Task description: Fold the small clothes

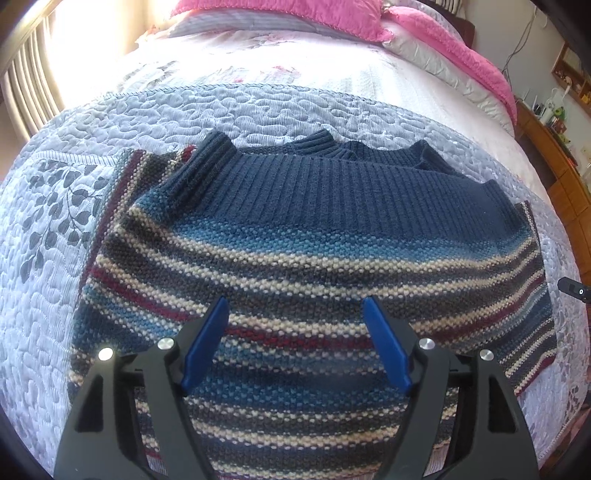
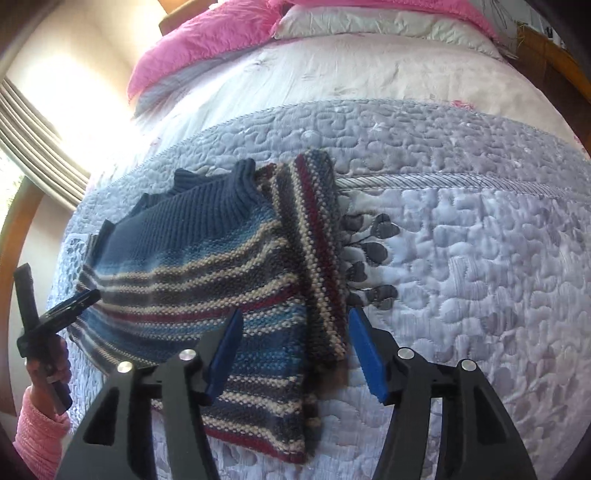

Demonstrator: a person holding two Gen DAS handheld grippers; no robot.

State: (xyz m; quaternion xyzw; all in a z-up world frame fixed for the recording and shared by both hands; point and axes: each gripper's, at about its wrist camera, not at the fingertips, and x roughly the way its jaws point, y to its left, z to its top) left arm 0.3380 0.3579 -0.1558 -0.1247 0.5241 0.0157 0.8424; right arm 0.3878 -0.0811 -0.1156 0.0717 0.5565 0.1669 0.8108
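Both the left gripper (image 1: 295,343) and the right gripper (image 2: 295,350) hover open over the half-folded sweater (image 1: 295,258), so the next move seems a grasp of its edge for another fold.

Sweater (image 1: 310,251) lower hem hidden behind left claw (image 1: 295,306); shelf clutter (image 1: 554,114) too small to identify.

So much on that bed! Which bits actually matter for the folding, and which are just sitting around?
Part of the job:
- striped knit sweater
- left claw, open
- right claw, open
- quilted bedspread, the folding surface

Just lying about:
- pink blanket
- white pillow
- wooden shelf with small items
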